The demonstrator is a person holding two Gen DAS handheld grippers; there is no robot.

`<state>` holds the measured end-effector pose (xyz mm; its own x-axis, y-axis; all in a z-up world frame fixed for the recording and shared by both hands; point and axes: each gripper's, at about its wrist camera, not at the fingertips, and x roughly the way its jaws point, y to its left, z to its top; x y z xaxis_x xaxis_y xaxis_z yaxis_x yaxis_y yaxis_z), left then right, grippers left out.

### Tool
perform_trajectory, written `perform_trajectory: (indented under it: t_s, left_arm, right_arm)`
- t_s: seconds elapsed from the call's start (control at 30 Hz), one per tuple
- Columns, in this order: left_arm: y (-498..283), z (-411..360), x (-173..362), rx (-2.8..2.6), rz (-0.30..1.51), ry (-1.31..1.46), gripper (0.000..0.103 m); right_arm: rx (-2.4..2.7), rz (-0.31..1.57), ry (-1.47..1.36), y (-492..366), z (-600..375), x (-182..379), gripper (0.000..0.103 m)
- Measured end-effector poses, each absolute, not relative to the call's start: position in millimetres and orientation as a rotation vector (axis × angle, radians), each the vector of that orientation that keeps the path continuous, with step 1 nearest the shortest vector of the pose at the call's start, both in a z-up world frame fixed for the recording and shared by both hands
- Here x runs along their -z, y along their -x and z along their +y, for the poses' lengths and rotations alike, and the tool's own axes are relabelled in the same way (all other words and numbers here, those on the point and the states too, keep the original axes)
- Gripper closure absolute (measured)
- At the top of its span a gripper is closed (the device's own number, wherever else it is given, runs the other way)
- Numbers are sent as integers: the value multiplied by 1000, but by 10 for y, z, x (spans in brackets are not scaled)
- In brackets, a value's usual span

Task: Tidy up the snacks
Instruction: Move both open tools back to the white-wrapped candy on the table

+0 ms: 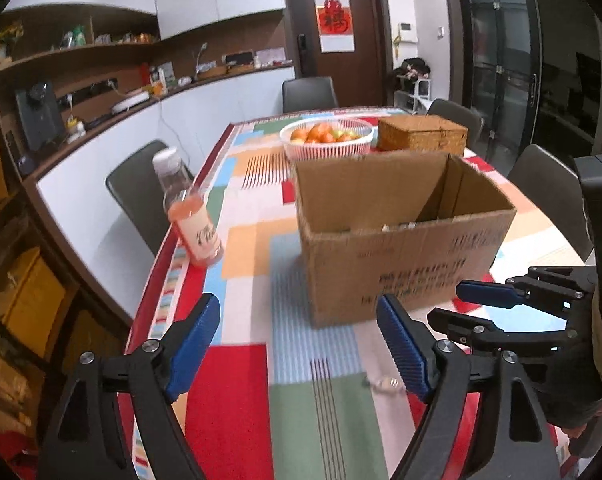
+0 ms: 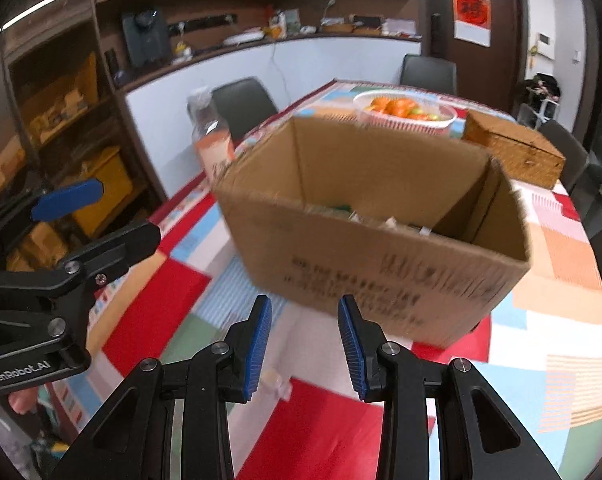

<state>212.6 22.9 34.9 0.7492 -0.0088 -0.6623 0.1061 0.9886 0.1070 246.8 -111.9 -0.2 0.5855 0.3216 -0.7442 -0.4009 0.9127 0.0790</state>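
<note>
While both the left claw (image 1: 299, 344) and right claw (image 2: 305, 344) hung released and empty, the cardboard box (image 1: 401, 236) sat mid-surface (image 1: 229, 400), a pink drink bottle (image 1: 191, 212) to its left.

Two fisheye views look forward along each gripper's blue-padded fingers, low above a table covered in a multicoloured patchwork cloth (image 1: 241, 380). The left wrist view faces down the table from a little back, with the open brown cardboard box (image 1: 401, 248) ahead. The right wrist view sits nearer that box (image 2: 381, 264), tilted. Both share the box, a white basket of orange fruit (image 1: 327, 138) and a pink drink bottle (image 1: 193, 216).
</note>
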Motion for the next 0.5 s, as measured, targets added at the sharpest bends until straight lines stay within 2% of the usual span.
perform_trajectory:
  t_s: [0.5]
  left_arm:
    - [-1899,442,273,28,907,-67,22]
  right_arm:
    - [-505,1018,230,-2361,-824,587,67]
